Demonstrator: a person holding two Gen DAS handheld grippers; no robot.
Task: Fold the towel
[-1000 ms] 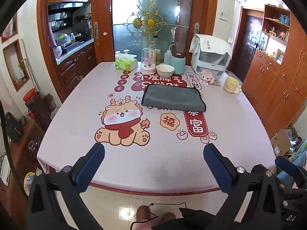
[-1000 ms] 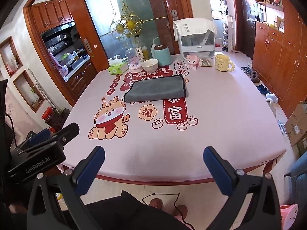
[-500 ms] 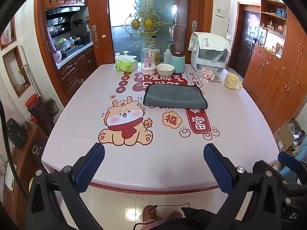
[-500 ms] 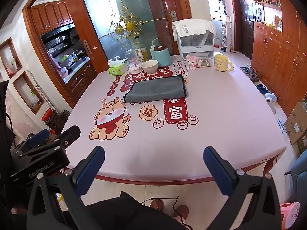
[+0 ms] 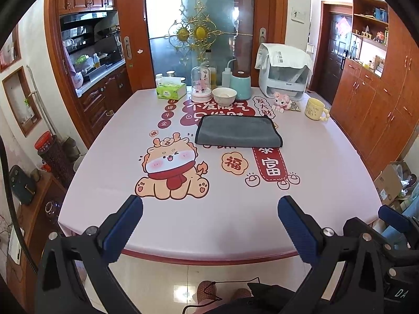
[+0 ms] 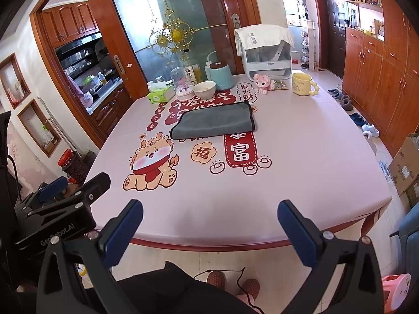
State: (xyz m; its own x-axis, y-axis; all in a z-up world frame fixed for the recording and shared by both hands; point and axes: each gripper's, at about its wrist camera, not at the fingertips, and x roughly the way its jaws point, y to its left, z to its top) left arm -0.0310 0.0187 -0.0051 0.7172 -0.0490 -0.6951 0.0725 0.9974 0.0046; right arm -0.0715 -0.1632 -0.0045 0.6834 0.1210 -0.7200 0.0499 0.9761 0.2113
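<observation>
A grey towel [image 5: 237,130] lies folded flat in a neat rectangle on the far middle of the pink table [image 5: 104,162]; it also shows in the right wrist view [image 6: 214,123]. My left gripper [image 5: 209,219] is open and empty, held above the table's near edge, far from the towel. My right gripper [image 6: 209,222] is also open and empty, at the near edge. The left gripper's body [image 6: 60,209] shows at the lower left of the right wrist view.
Along the far edge stand a green tissue box [image 5: 170,91], a glass dome [image 5: 201,85], a white bowl [image 5: 224,96], a teal kettle [image 5: 241,85], a white appliance [image 5: 284,78], a pink plush toy [image 5: 281,101] and a yellow mug [image 5: 315,109]. Wooden cabinets [image 5: 379,104] line the right wall.
Both grippers have drawn back and risen slightly from the table, still open. The towel has not moved.
</observation>
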